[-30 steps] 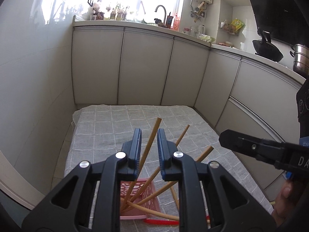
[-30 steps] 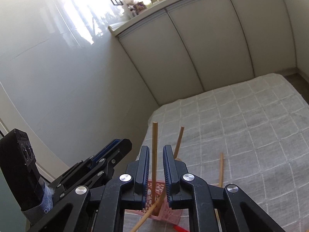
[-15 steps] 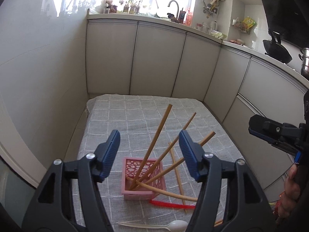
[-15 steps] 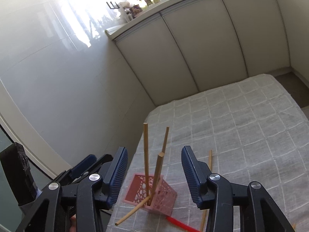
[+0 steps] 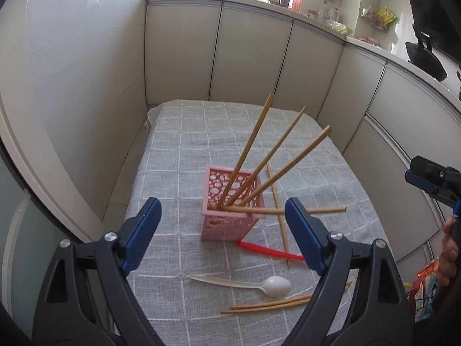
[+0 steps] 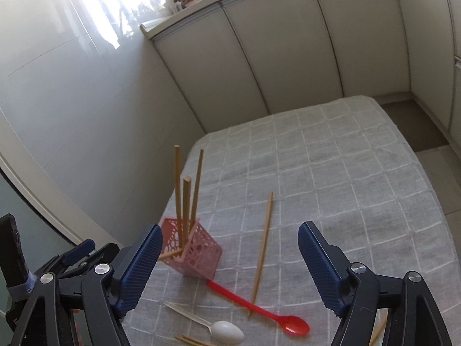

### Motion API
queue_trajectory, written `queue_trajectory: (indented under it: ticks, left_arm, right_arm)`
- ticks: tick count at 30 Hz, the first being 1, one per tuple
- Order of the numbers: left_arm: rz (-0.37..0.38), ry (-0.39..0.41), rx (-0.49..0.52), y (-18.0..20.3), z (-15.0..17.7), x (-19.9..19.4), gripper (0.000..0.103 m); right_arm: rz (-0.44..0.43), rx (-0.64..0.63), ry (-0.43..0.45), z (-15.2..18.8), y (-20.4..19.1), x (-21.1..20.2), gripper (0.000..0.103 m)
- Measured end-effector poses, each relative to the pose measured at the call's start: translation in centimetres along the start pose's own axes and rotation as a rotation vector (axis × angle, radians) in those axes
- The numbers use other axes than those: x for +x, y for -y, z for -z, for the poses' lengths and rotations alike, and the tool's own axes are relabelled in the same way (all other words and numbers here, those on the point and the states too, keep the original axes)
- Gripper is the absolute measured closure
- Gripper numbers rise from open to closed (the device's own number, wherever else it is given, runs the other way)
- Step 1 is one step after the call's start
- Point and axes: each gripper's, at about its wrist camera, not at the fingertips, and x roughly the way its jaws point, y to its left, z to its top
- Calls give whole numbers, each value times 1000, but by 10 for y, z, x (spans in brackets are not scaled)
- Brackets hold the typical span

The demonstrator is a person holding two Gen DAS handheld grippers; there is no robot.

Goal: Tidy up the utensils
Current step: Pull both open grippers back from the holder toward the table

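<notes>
I read the cloth (image 5: 201, 144) as coarse grey weave, matt, with a white grid. Basket (image 5: 230, 225) looks like pink plastic, perforated, slight sheen. Chopsticks (image 5: 253, 141) look like bare wood, matt. White spoon (image 5: 270, 285) and red spoon (image 6: 294, 324) are smooth plastic, the red one glossy. My pads (image 5: 141, 236) are ribbed blue, rubbery-looking, on matt black plastic frames with shiny metal screws. Cabinets (image 5: 250, 57) are smooth, satin. Wall (image 6: 72, 86) is glossy.
</notes>
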Motion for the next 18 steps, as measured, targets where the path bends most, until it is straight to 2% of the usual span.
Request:
queue_trajectory:
  ticks: [7,9,13,18]
  left_arm:
    - [1,-159,42,2,32,20,15]
    - [-20,-208,70,7,42,27,15]
    - [-15,-313,113,17,64,41,15]
    - [-15,-394,158,32,85,56,15]
  right_arm:
    - [107,-1,-137,24,22,9,19]
    - [142,18,-181,33,34,12,19]
    - [208,73,-286,50,59,21,19]
    - [269,121,-386,67,86,27,19]
